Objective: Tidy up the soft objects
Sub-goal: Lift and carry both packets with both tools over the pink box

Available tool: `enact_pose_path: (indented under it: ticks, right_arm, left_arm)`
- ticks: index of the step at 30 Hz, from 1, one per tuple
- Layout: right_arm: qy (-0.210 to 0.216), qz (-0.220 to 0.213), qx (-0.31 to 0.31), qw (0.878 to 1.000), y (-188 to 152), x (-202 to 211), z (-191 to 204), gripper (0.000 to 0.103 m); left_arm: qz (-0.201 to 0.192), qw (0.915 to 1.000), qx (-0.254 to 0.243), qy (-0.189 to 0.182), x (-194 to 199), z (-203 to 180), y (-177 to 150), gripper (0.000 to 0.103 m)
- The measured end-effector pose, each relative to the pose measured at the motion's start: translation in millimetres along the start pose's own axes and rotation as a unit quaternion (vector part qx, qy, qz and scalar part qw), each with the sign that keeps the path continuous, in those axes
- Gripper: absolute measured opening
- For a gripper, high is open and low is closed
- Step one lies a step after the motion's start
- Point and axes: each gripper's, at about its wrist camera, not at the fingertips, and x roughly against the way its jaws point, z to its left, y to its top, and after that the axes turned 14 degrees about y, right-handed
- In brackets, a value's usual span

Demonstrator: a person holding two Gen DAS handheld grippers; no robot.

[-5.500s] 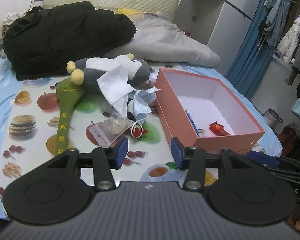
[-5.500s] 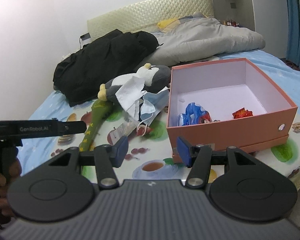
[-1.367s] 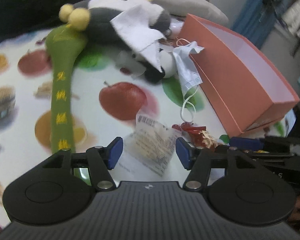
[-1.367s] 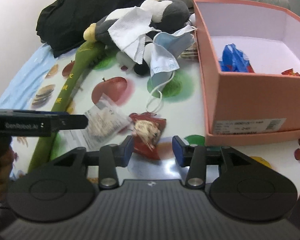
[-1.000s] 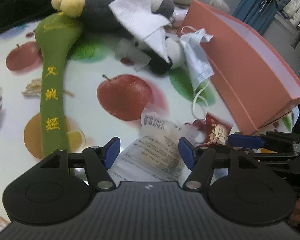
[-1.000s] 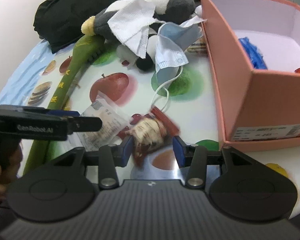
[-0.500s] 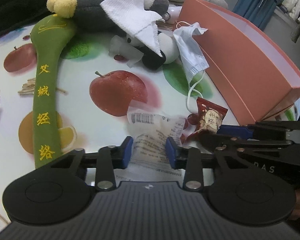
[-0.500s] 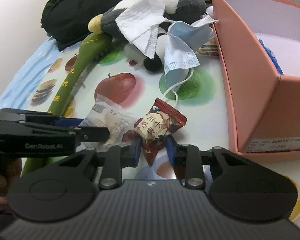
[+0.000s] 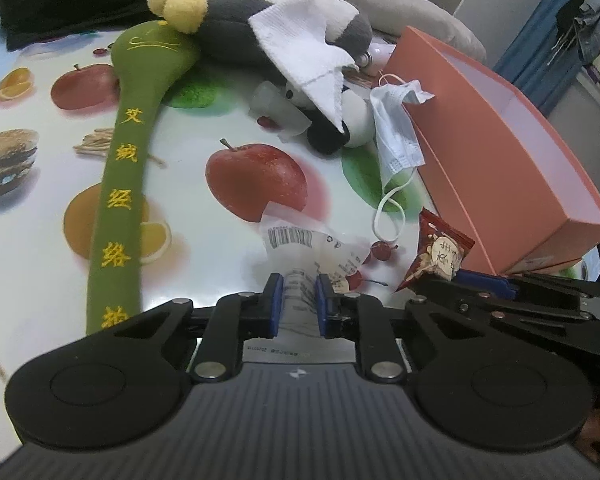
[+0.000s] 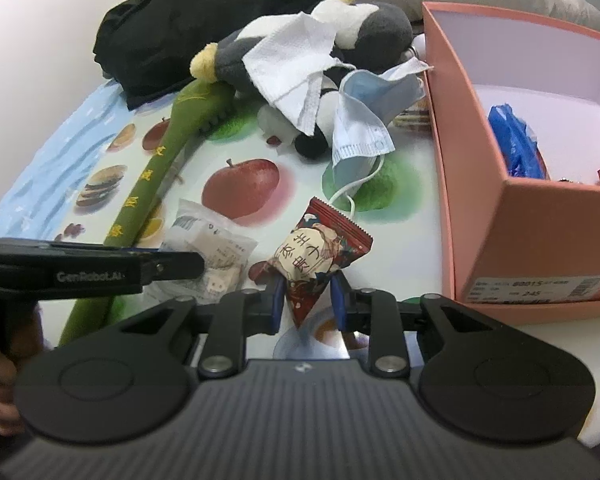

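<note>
Left gripper (image 9: 298,300) jaws are closing on the clear packet (image 9: 304,248), lower centre. Right gripper (image 10: 306,300) pinches the red snack packet (image 10: 320,256). Box (image 10: 540,240), right, holds few items; plush toy (image 10: 320,28), mask (image 10: 364,120), and green pad (image 9: 136,152) remain outside.

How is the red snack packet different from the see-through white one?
The red snack packet is printed with a picture and big characters; the clear white packet shows a barcode and small print. The red one is puffy, the clear one flatter and crinkled. The right gripper pinches the red one; the left gripper's jaws are closing on the clear one.
</note>
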Motion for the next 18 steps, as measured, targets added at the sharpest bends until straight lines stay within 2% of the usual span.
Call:
enact_pose_path:
  ticks: [12, 18]
  right_arm:
    - [-0.004, -0.038, 0.017, 0.999, 3, 39, 19, 0.028]
    - [-0.002, -0.066, 0.029, 0.997, 14, 61, 25, 0.028]
  left_arm:
    - [-0.029, 0.9989, 0.035, -0.003, 45, 0, 1, 0.019]
    - [-0.053, 0.9979, 0.036, -0.01, 64, -9, 15, 0.019]
